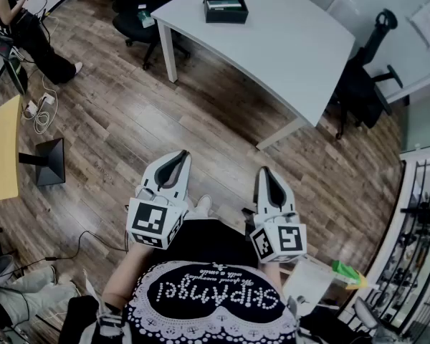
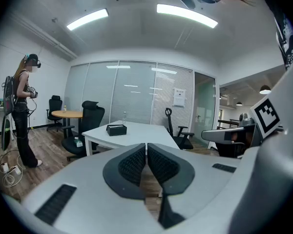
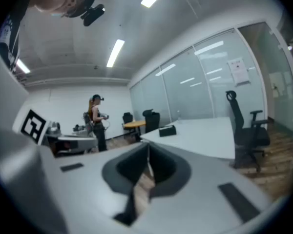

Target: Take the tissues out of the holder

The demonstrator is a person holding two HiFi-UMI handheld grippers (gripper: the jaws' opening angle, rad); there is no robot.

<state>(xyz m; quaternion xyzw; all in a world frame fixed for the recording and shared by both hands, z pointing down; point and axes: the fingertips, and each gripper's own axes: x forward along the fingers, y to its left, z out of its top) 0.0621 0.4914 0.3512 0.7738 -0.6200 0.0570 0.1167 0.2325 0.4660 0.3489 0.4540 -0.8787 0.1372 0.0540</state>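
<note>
A black tissue holder (image 1: 226, 10) with a pale strip of tissue in its top slot sits on the white table (image 1: 287, 41), far ahead of me. It shows small in the left gripper view (image 2: 116, 129) and in the right gripper view (image 3: 167, 130). My left gripper (image 1: 179, 156) is held close to my body over the wooden floor, jaws shut with nothing between them (image 2: 146, 150). My right gripper (image 1: 265, 172) hangs beside it, also shut and empty (image 3: 148, 152). Both point toward the table from well short of it.
A black office chair (image 1: 365, 77) stands at the table's right side and another (image 1: 140, 20) at its left end. A person (image 1: 29, 34) stands far left by cables on the floor. A wooden desk edge (image 1: 1, 149) and black stand (image 1: 46, 162) lie at left; a metal rack (image 1: 419, 242) at right.
</note>
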